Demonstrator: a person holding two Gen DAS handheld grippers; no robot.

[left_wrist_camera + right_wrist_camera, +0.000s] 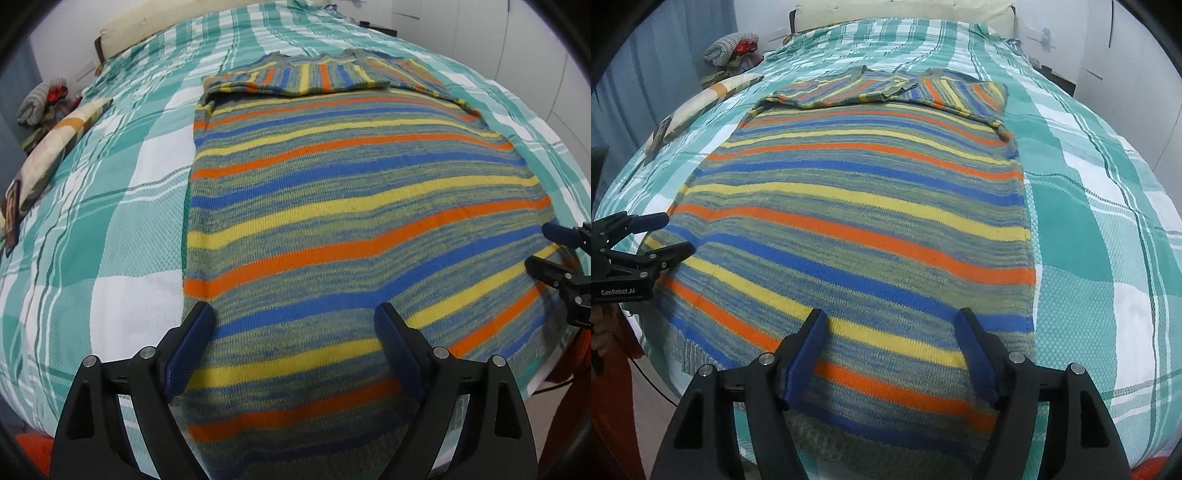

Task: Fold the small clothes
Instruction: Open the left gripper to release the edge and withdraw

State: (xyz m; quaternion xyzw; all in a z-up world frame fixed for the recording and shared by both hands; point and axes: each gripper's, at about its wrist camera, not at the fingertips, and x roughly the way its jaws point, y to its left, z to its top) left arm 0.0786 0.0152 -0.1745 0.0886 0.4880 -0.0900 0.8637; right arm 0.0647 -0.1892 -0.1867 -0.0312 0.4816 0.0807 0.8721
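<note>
A knit sweater [332, 192] with orange, blue, yellow and grey-green stripes lies flat on the bed, sleeves folded across its far end. It also shows in the right wrist view [871, 206]. My left gripper [295, 317] is open and empty, hovering over the sweater's near hem at its left corner. My right gripper [890, 321] is open and empty over the near hem at the right side. The right gripper [550, 247] shows at the right edge of the left wrist view, and the left gripper [677, 234] shows at the left edge of the right wrist view, both with jaws apart.
The bed carries a teal and white plaid cover [110, 206] [1089, 221]. A patterned pillow [55, 144] and a heap of clothes [37, 103] lie along the left side. A headboard cushion [905, 11] and white wall stand beyond.
</note>
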